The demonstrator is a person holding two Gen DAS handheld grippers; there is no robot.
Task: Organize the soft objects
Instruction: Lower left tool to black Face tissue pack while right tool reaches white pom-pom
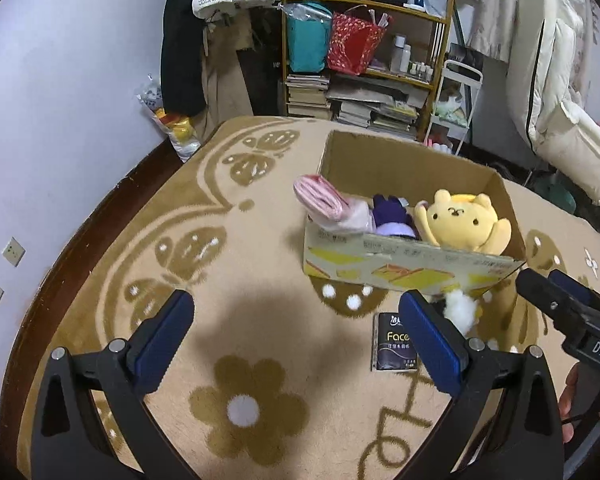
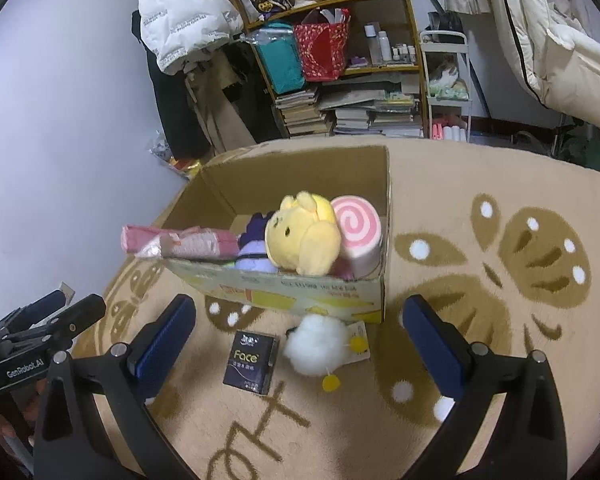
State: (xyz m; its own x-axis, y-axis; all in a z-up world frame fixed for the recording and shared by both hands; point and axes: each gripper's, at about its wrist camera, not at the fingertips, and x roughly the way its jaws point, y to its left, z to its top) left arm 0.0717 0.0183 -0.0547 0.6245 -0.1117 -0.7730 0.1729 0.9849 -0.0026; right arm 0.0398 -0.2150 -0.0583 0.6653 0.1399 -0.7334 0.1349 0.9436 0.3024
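Note:
A cardboard box (image 2: 284, 294) (image 1: 400, 264) stands on the beige carpet. In it are a yellow bear plush (image 2: 300, 240) (image 1: 466, 220), a purple plush (image 2: 252, 240) (image 1: 392, 216), a pink swirl roll plush (image 2: 358, 236) and a pink packet (image 2: 180, 242) (image 1: 324, 200) that sticks out over the left rim. In front of the box lie a white fluffy plush (image 2: 320, 344) (image 1: 460, 310) and a dark "Face" tissue pack (image 2: 252, 362) (image 1: 392, 344). My right gripper (image 2: 296, 340) is open and empty above these two. My left gripper (image 1: 296, 336) is open and empty, to the left of the tissue pack.
A wooden shelf (image 2: 340, 68) with bags, bottles and stacked books stands behind the carpet. A white jacket (image 2: 180, 12) hangs at the wall. Bedding (image 1: 560, 92) is at the right. A plastic bag (image 1: 172, 128) lies by the wall.

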